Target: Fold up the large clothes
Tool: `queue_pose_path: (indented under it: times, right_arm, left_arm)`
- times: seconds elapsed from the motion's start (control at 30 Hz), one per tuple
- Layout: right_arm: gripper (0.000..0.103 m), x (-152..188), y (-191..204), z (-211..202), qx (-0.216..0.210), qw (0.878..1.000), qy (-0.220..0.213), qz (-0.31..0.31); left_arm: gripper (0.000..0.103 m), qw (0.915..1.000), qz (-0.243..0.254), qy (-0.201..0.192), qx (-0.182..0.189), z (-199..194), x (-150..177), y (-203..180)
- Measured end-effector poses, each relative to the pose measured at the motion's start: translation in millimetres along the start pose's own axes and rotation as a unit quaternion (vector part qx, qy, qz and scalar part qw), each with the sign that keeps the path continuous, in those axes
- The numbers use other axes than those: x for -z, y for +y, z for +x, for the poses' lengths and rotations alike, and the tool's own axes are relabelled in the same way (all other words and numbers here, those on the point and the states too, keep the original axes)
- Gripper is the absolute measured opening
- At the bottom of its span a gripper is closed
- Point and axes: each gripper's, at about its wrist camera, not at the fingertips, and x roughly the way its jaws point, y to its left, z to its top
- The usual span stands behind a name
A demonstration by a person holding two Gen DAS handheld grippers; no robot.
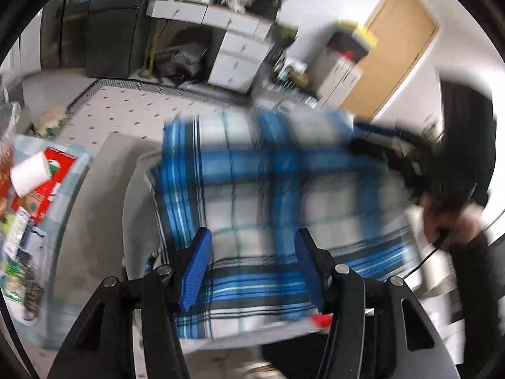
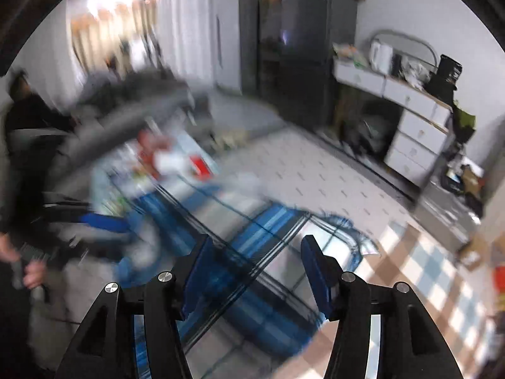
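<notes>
A blue-and-white plaid garment [image 1: 252, 173] lies spread on a grey cushioned surface [image 1: 104, 189]. My left gripper [image 1: 252, 233] hovers over its near part, jaws open, with only cloth below and nothing pinched. In the right wrist view the same plaid garment [image 2: 271, 221] shows blurred under my right gripper [image 2: 257, 240], which is also open and holds nothing. A person's hand [image 1: 448, 221] holds a gripper at the garment's right edge, badly blurred. Another hand [image 2: 31, 271] appears at the far left of the right wrist view.
A cluttered low table with a red box [image 1: 47, 173] and a white roll [image 1: 30, 173] stands left of the garment. Beyond are a dotted rug [image 1: 142, 107], a white drawer desk [image 1: 240, 53], a dark fridge [image 2: 309, 47] and a wooden door [image 1: 397, 41]. A checked mat [image 2: 426, 268] lies to the right.
</notes>
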Motion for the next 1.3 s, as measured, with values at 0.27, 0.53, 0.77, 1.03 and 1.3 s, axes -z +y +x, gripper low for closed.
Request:
queue_pose_path:
  times: [0.27,0.53,0.77,1.03,1.3]
  right_arm:
    - [0.059,20,9,33,0.051,0.997,0.052,-0.002]
    - [0.081,45,-1,-64,-0.012,0.994,-0.085,0.062]
    - [0.091,139,17,-124,-0.053,0.974,-0.19,0.111]
    - [0.103,229,40,-158,-0.01,0.952,-0.264,0.157]
    - [0.103,253,61,-188,0.041,0.932,-0.325,0.155]
  left_arm:
    - [0.049,0.9984,-0.044,-0.032,0.011,33,23,19]
    - [0.049,0.98,0.014,-0.141,-0.14,-27,40,-37]
    - [0.076,0.9471,0.041,-0.235,-0.215,-40,73,-87]
    - [0.1,0.9129,0.039,-0.298,-0.276,-31,109,-119]
    - [0.101,0.9091,0.031,-0.331,-0.25,-54,131,-128]
